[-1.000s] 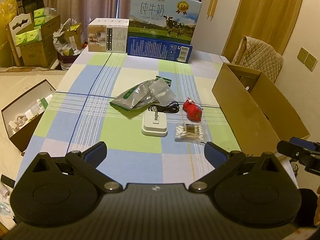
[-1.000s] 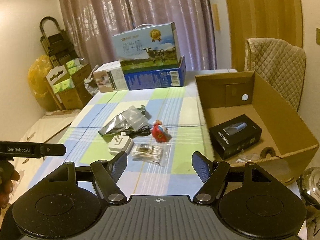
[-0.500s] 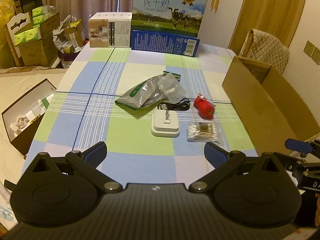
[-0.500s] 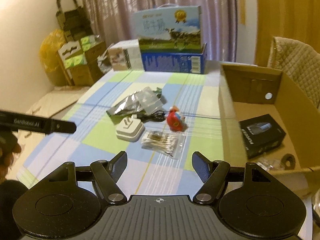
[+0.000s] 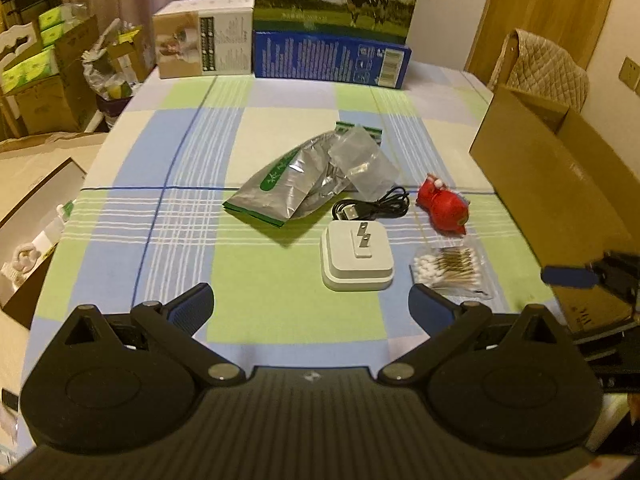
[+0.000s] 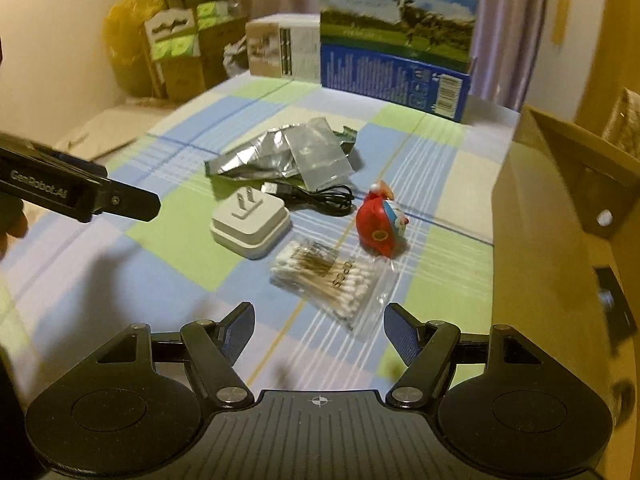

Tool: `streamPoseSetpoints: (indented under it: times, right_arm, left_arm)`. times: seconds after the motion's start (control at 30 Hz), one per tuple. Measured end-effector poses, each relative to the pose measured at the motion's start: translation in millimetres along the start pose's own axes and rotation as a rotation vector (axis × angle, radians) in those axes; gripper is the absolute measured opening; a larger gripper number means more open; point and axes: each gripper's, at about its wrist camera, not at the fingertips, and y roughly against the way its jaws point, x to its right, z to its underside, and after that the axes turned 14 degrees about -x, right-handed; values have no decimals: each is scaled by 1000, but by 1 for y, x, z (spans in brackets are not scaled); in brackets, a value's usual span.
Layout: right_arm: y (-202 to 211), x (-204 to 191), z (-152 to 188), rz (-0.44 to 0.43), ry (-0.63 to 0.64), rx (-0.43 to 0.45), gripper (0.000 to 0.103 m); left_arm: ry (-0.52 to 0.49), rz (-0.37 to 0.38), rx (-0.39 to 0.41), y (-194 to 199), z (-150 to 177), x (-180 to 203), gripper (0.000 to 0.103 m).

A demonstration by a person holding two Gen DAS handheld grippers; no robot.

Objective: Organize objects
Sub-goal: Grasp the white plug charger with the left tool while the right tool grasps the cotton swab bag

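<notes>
On the checked tablecloth lie a white plug adapter (image 5: 357, 256) (image 6: 251, 225), a bag of cotton swabs (image 5: 450, 269) (image 6: 325, 274), a red toy figure (image 5: 442, 210) (image 6: 380, 227), a black USB cable (image 5: 372, 206) (image 6: 316, 196) and silver foil pouches (image 5: 298, 184) (image 6: 280, 156). My left gripper (image 5: 310, 306) is open and empty, just short of the adapter. My right gripper (image 6: 319, 330) is open and empty, just short of the swab bag.
An open cardboard box (image 5: 560, 184) (image 6: 552, 216) stands at the table's right edge. A milk carton case (image 5: 334, 20) (image 6: 396, 40) and a small white box (image 5: 204, 36) stand at the far edge. An open brown box (image 5: 32, 228) sits on the floor at left.
Both grippers have moved forward and lower toward the group of objects on the table. Both stay open. Nothing on the table has moved.
</notes>
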Motion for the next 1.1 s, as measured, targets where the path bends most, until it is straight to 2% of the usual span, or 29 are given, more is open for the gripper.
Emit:
streamPoseSetpoints:
  times: [0.13,0.3,0.43,0.57,0.67,0.73,0.9,1.1]
  right_arm:
    - [-26,0,-14,28,56,-25,69]
    - [-53,-12,-24,106,233,-21,69]
    - [-69,-10,-31,137,295,-22,69]
    - [-79,1,-41,106,256,-26,68]
    - [-81,7,-47,65,220,-28,61]
    - [-80,10,-49,35,193,-37,47]
    - [-74,10,-45,-11,142,-52,25]
    - [-61,30,-36,-62,-80,-50,22]
  left_arm:
    - [-15,9,-18,-21,-9,-4,102]
    - [-30,12,-28,-40,-18,-9,102]
    - [-26,22,-28,-50,-21,-13,102]
    - [-25,36,-37,-59,-21,-13,102]
    - [-25,48,-38,-63,-21,-12,102]
    - [-29,52,-39,-65,-21,-11,102]
    - [-46,50,-39,-69,-22,-7,102]
    - [-57,56,-27,-71,-26,1,99]
